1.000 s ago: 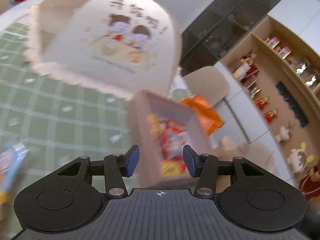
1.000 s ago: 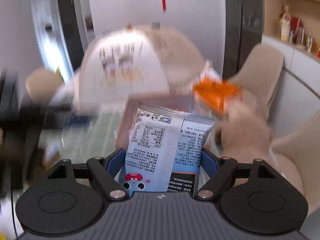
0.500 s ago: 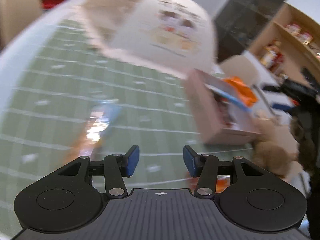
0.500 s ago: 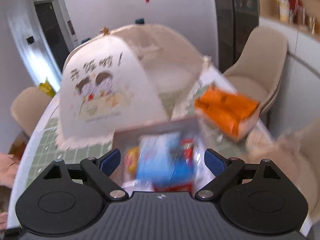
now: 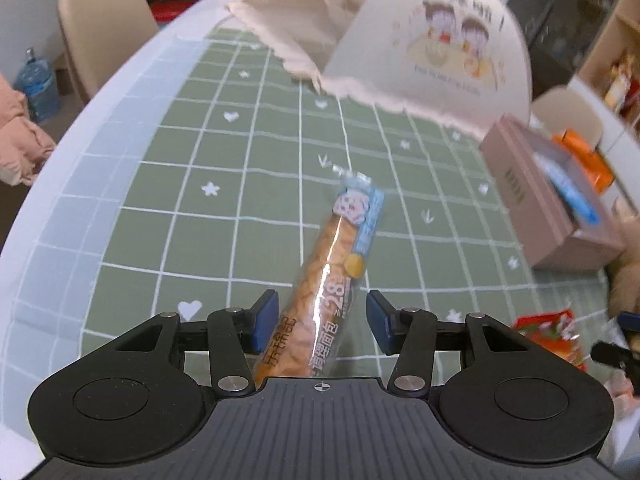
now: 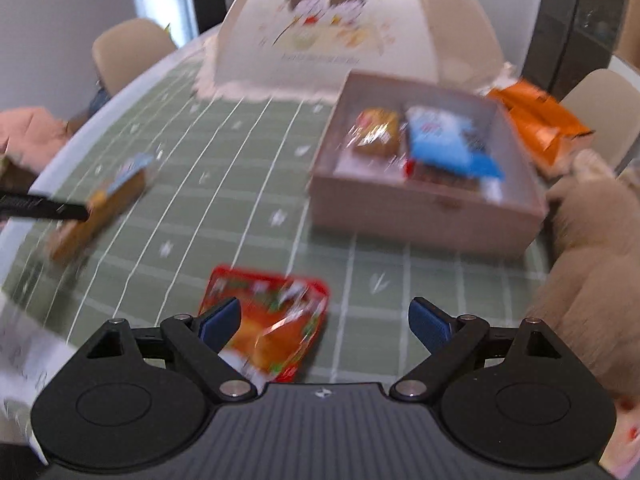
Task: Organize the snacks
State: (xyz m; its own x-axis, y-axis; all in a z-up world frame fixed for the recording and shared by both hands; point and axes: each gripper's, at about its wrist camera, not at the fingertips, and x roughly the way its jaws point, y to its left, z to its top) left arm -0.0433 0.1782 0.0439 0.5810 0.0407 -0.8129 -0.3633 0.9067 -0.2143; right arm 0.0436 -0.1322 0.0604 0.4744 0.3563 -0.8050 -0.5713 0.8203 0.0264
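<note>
Some snacks are already sitting in the pink box. The left gripper is gaping around the long bread pack (not squeezing). The right gripper, wide and empty, is hanging over the red packet on the table.

Snack-strewn table, pink box

Both the left gripper and right gripper have jaws spread apart.
</note>
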